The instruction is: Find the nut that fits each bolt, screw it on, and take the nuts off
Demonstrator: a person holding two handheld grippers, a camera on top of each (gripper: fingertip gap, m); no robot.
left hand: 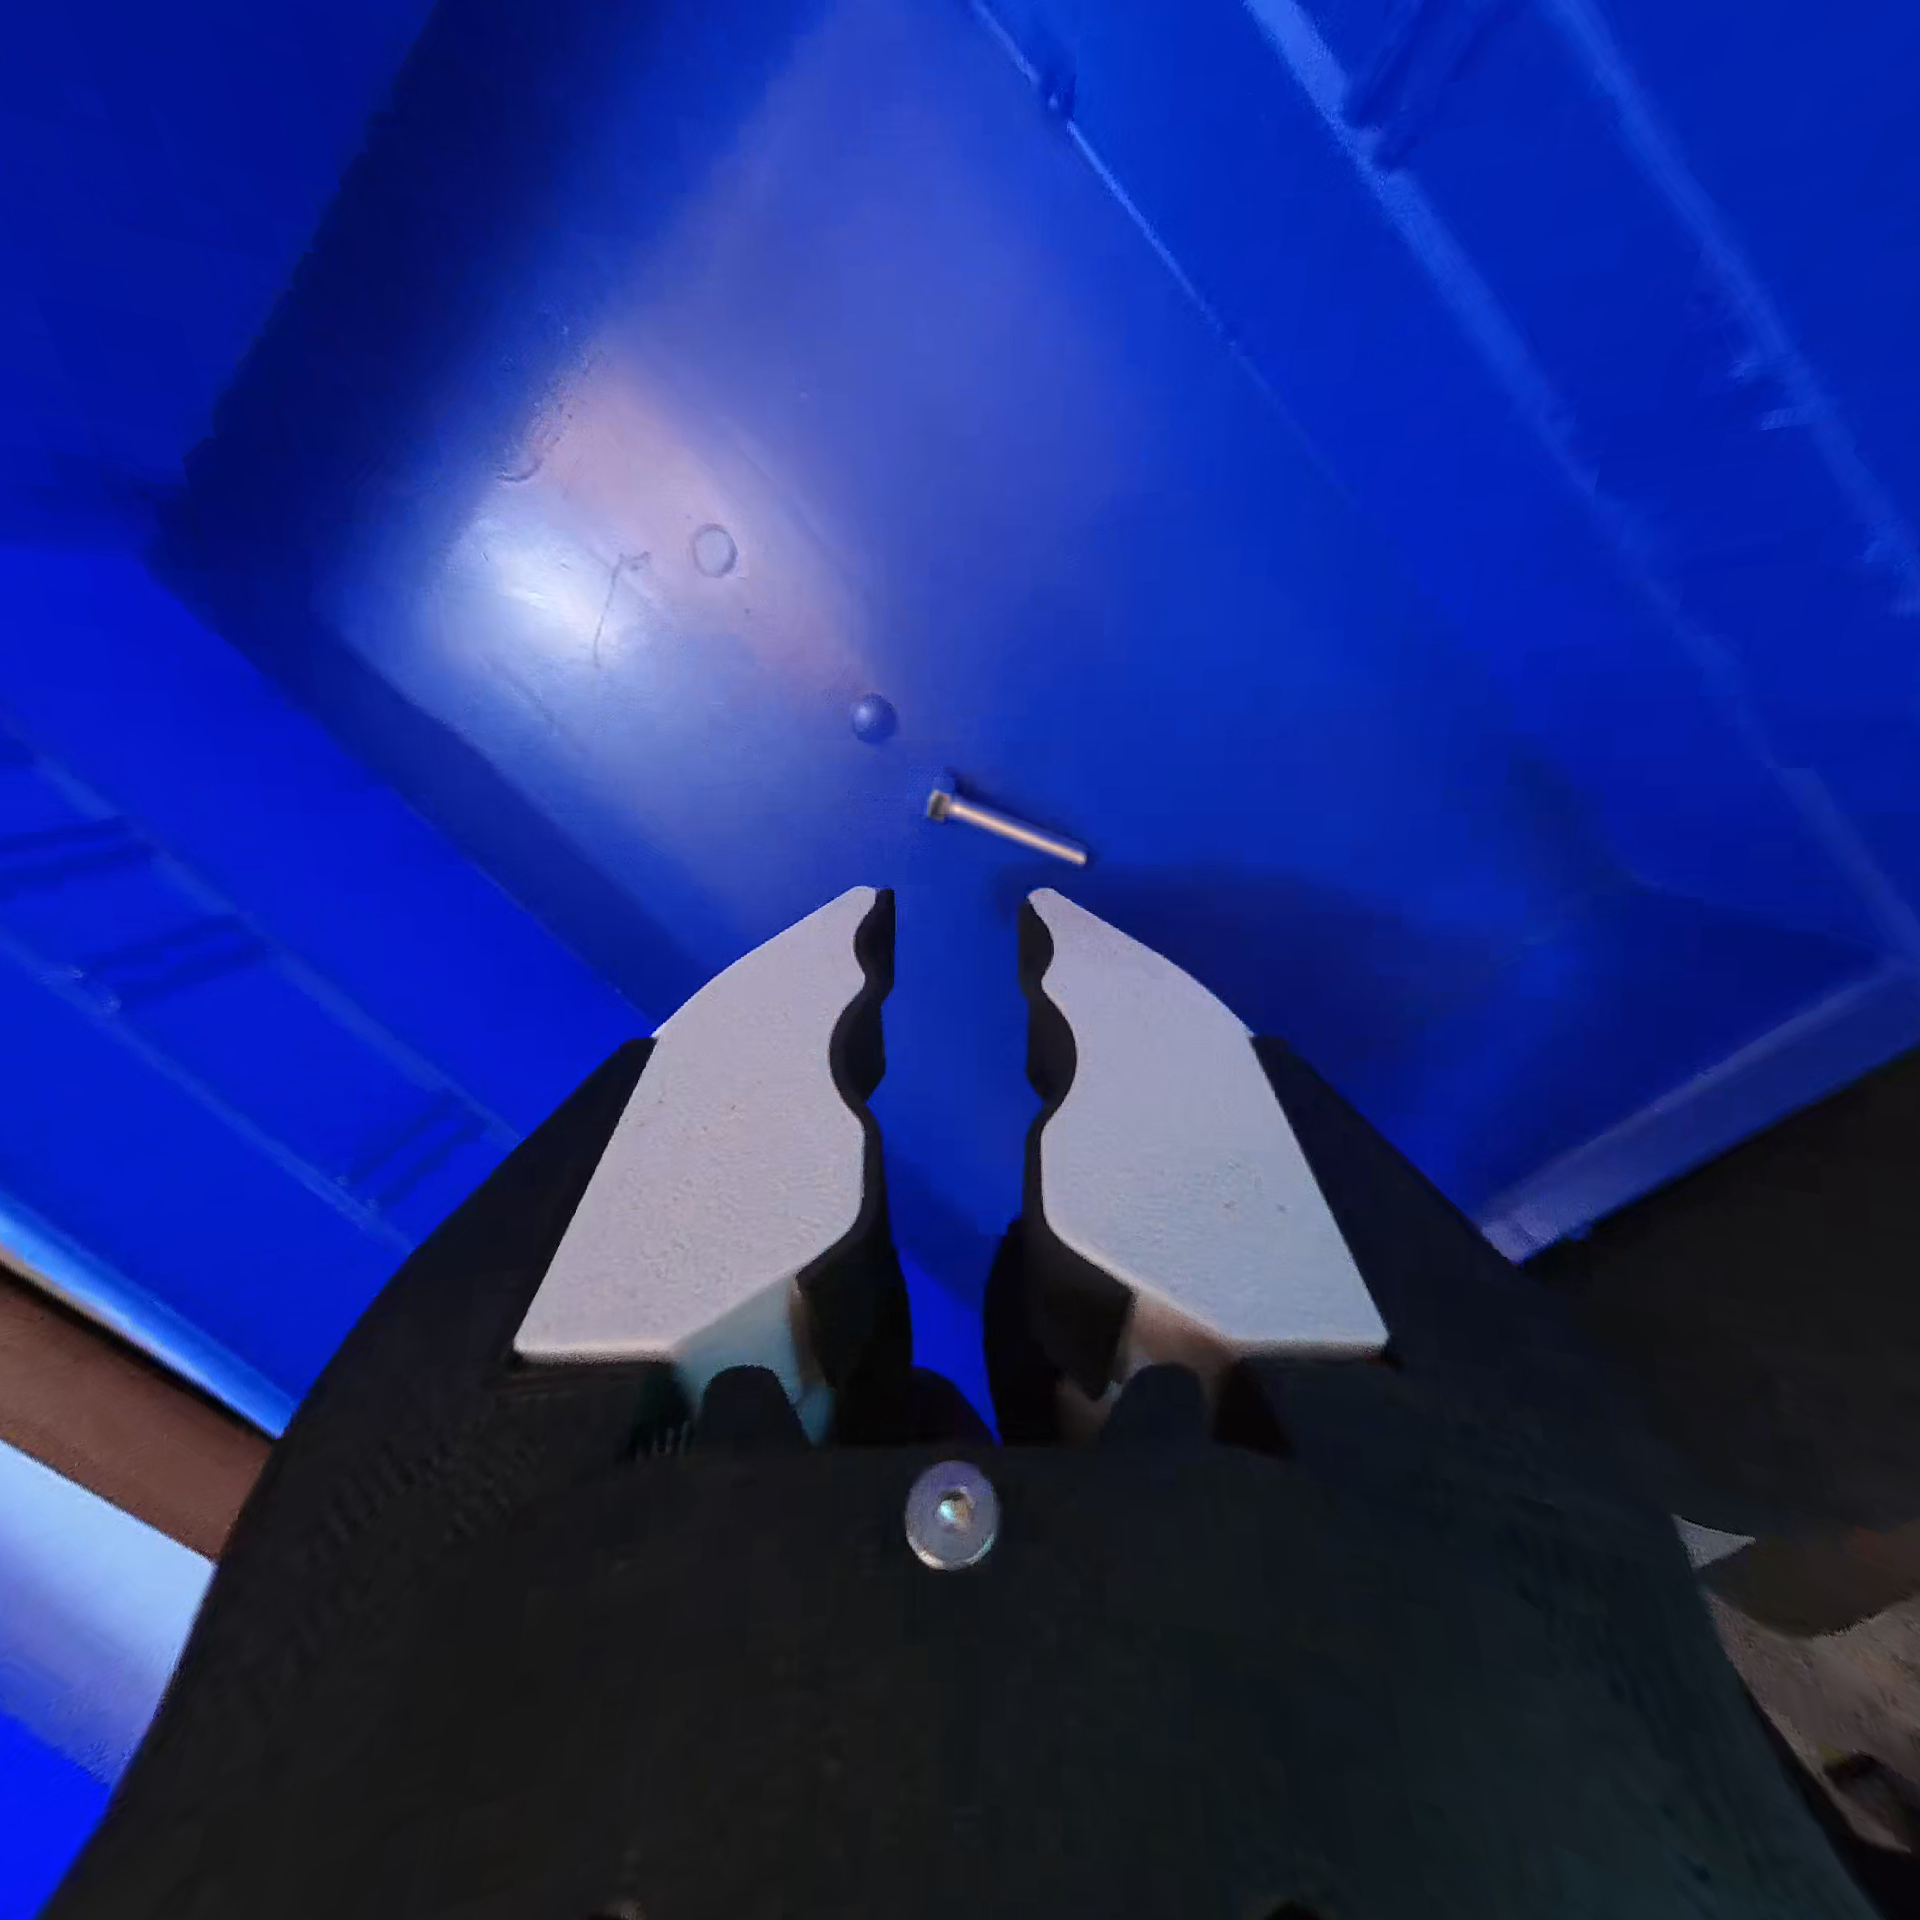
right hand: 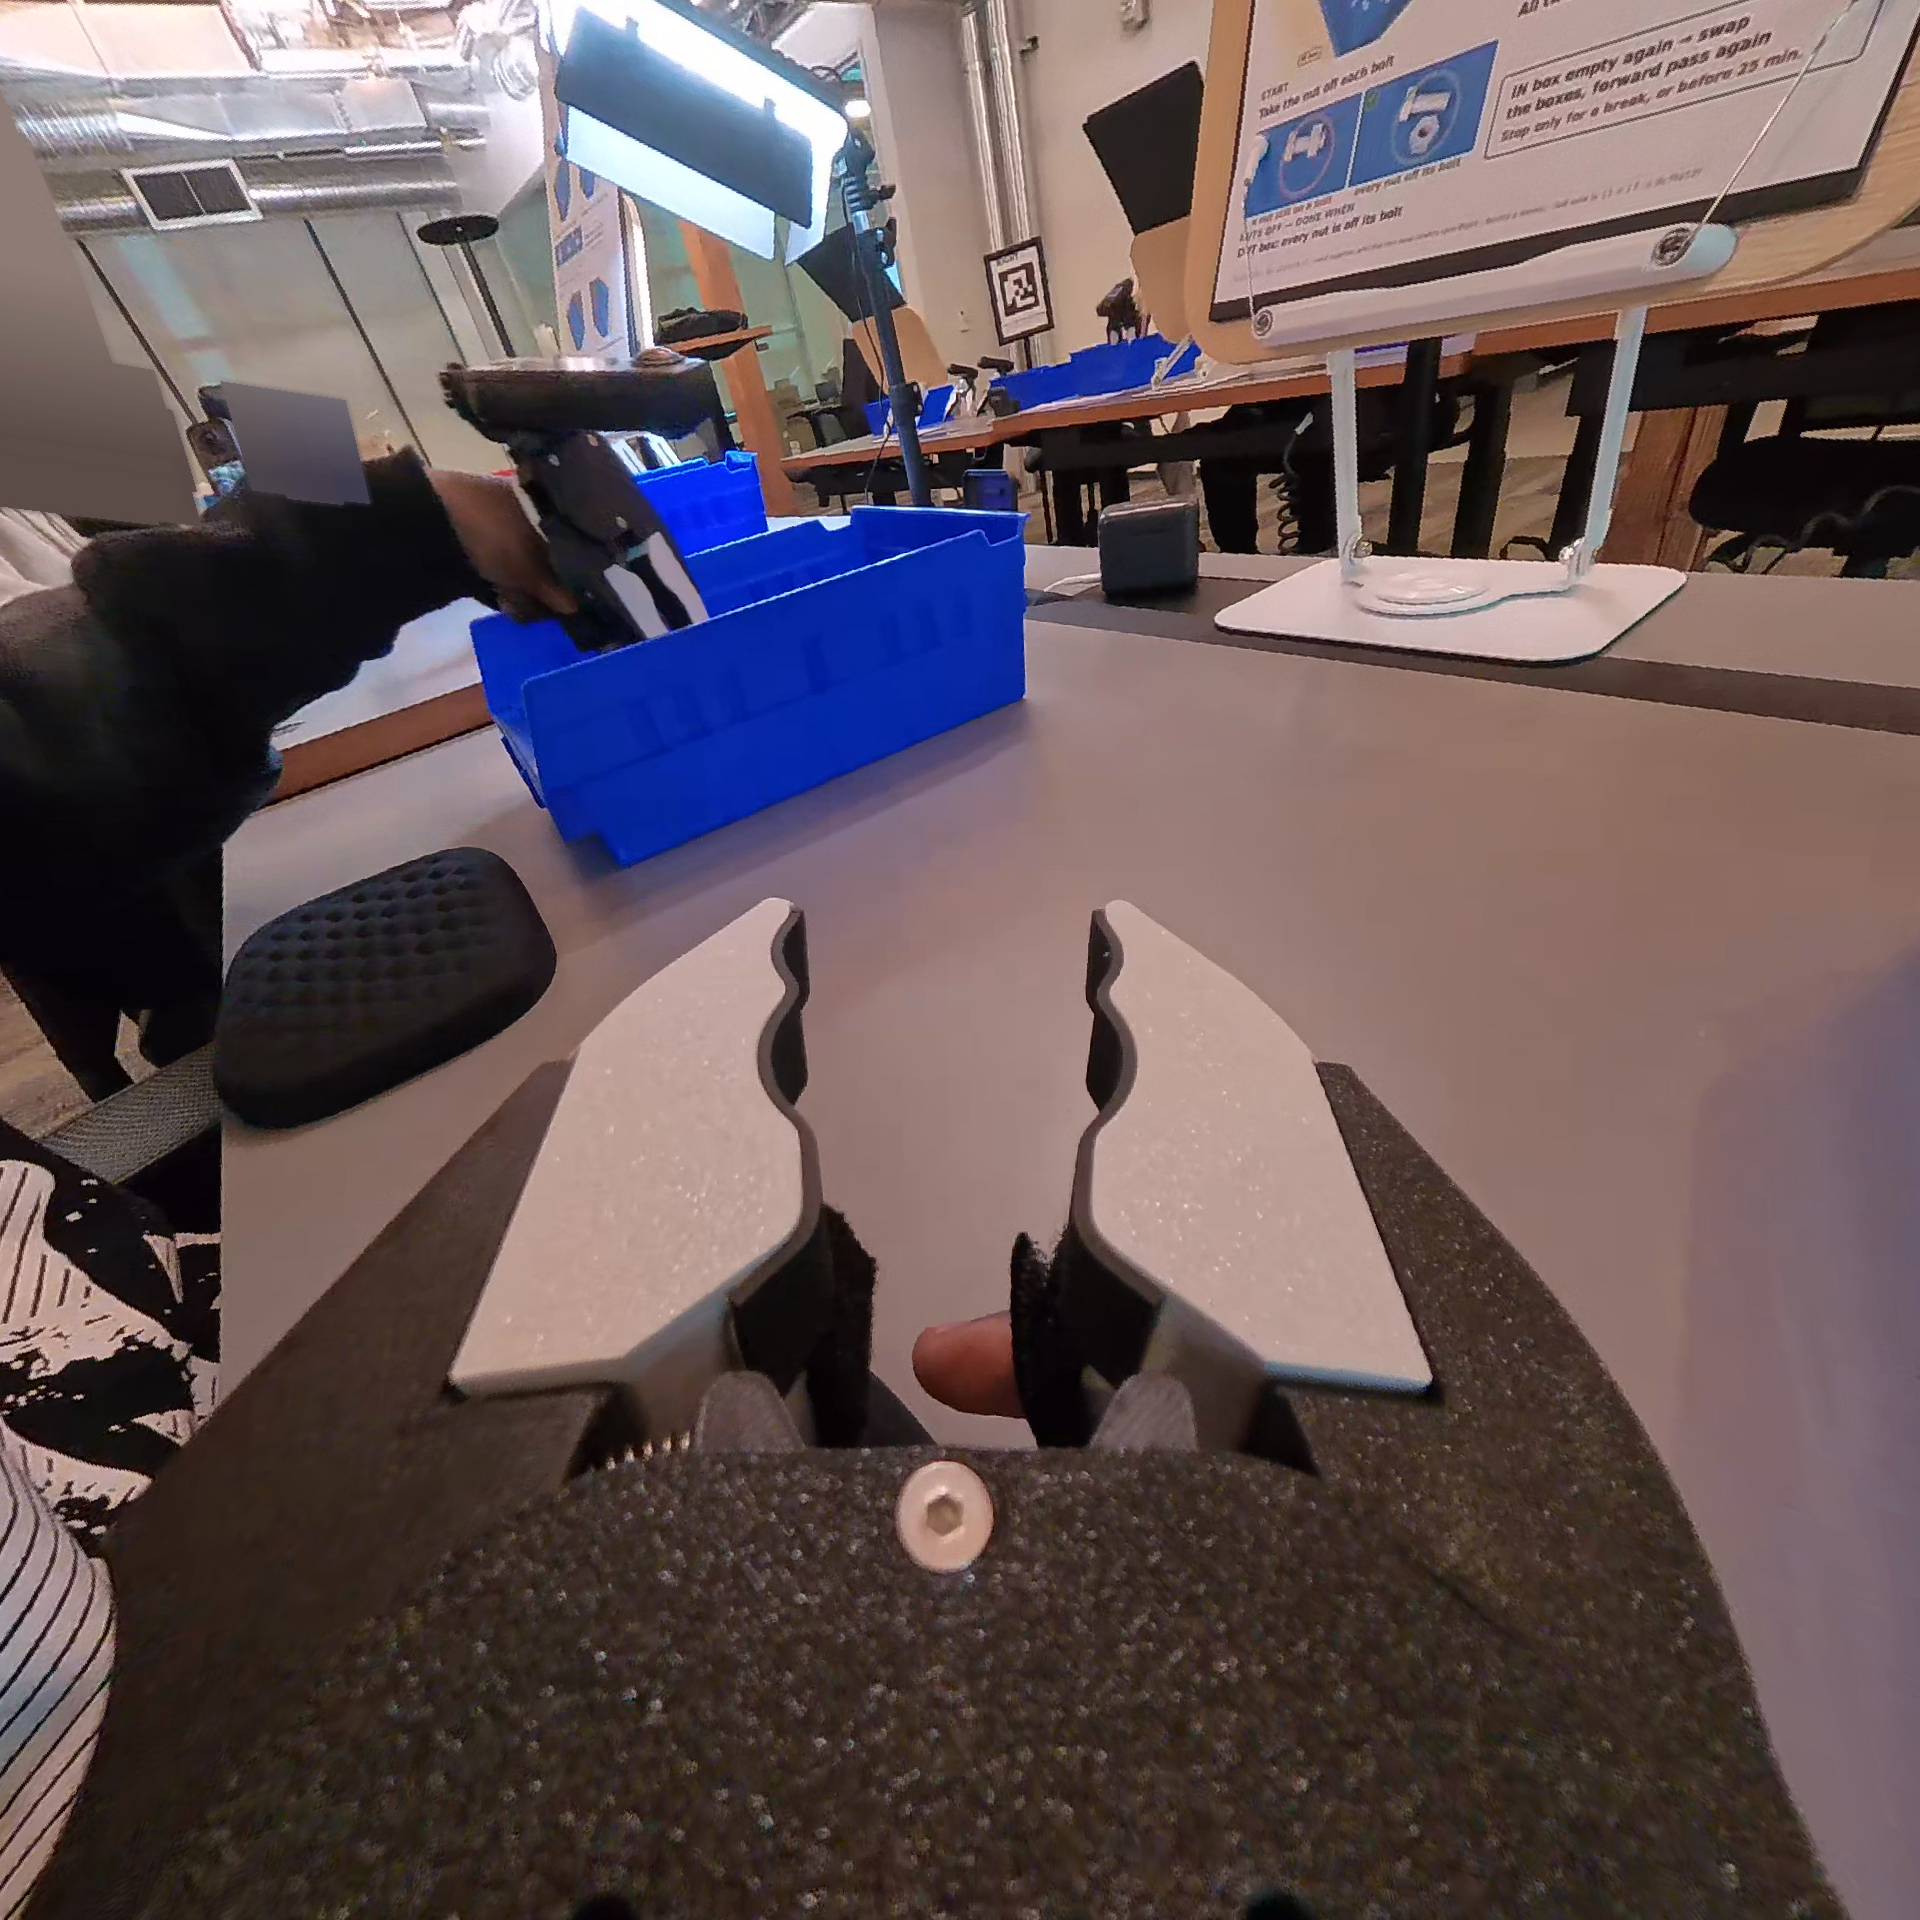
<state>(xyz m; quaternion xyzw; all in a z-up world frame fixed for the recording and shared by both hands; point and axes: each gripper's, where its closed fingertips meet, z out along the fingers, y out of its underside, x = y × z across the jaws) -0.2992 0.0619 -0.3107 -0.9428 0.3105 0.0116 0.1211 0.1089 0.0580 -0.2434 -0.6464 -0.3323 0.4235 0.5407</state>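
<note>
Inside the blue bin (left hand: 1195, 436), the left gripper (left hand: 956, 904) was slightly spread, empty. A small bolt (left hand: 1006, 824) lay just above its tips, at frame centre, not touching. The right gripper (right hand: 945, 925) hung spread wide over the grey table (right hand: 1403, 883).

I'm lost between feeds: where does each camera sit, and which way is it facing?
Left wrist view: on the left gripper, looking down into the blue bin at a bolt; fingers open.
Right wrist view: on the right gripper, low over the grey table, facing the room; fingers open, fingertip showing.
Shared: blue bin, left gripper.
</note>
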